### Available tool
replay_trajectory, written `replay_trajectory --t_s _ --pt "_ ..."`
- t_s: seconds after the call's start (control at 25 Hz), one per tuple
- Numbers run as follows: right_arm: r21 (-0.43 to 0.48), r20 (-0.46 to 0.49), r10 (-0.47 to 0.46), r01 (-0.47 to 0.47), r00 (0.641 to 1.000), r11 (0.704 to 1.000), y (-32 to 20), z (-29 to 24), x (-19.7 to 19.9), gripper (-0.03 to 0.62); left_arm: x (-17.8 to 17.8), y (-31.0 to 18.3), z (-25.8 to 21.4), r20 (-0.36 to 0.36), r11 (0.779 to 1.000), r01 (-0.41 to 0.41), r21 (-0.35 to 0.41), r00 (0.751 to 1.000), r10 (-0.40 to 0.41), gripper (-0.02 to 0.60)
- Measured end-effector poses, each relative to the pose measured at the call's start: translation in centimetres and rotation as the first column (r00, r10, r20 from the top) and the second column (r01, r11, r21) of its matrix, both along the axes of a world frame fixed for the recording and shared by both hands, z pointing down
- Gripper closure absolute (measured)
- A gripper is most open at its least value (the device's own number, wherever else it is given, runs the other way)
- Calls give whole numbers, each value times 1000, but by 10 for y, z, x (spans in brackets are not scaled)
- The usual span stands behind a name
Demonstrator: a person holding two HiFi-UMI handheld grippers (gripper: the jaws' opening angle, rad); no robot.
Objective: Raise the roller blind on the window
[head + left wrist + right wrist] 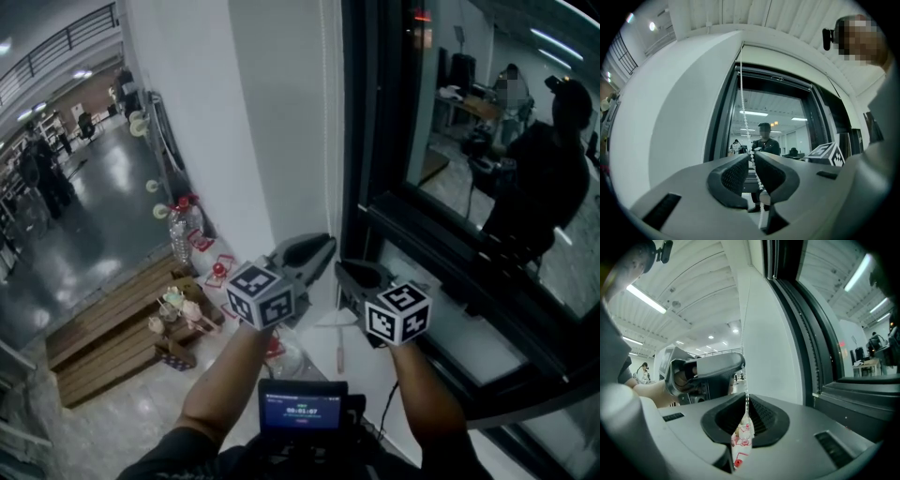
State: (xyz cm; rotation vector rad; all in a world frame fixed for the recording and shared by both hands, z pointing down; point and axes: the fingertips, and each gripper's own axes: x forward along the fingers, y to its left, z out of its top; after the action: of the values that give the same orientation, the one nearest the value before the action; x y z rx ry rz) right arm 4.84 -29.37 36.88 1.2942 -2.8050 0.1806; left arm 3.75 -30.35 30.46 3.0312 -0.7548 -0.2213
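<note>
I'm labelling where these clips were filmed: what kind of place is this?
Likely an office or lab building: desks show in the glass of a dark-framed window, a wide polished floor runs alongside, and strip lights line the ceiling.

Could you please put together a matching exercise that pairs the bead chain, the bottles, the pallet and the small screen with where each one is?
Things:
1. bead chain
2. bottles
3. pallet
4. screen

Places:
A. standing upright at the foot of the white wall
B. lit, at the head view's bottom edge
C. between the fingers of the left gripper
D. lying flat on the floor, lower left in the head view

Pairs: 1-C, 2-A, 3-D, 4-B
</note>
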Motion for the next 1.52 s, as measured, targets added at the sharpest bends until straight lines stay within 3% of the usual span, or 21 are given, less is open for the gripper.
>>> replay_trajectory --t_s 0.28,0.44,0.56,0.8,0.88,1.24,1.36,1.52 --pt "30 32 30 -31 999 999 2 -9 8 526 -34 -5 6 9 994 109 3 994 -109 513" --pt "34 33 49 -50 998 998 3 -9 10 526 -44 -2 15 16 993 118 -15 993 -118 508" --pt "39 29 71 -73 997 997 1 -8 13 476 -48 2 17 13 993 118 -16 993 -117 508" --pt "59 56 84 -88 995 994 13 -15 17 476 -66 11 24 17 987 161 -17 987 -161 526" --pt "83 65 79 -84 995 993 20 -22 16 477 -74 16 26 16 985 169 -10 985 -169 581" --pt "134 73 124 -133 990 982 46 -34 8 565 -107 38 36 14 987 158 2 987 -158 581" --pt "127 64 139 -146 988 981 55 -30 4 569 -114 46 42 -9 993 120 13 993 -120 581" --pt "109 43 154 -158 987 981 67 -25 -3 569 -120 53 54 -3 993 118 -29 993 -118 581"
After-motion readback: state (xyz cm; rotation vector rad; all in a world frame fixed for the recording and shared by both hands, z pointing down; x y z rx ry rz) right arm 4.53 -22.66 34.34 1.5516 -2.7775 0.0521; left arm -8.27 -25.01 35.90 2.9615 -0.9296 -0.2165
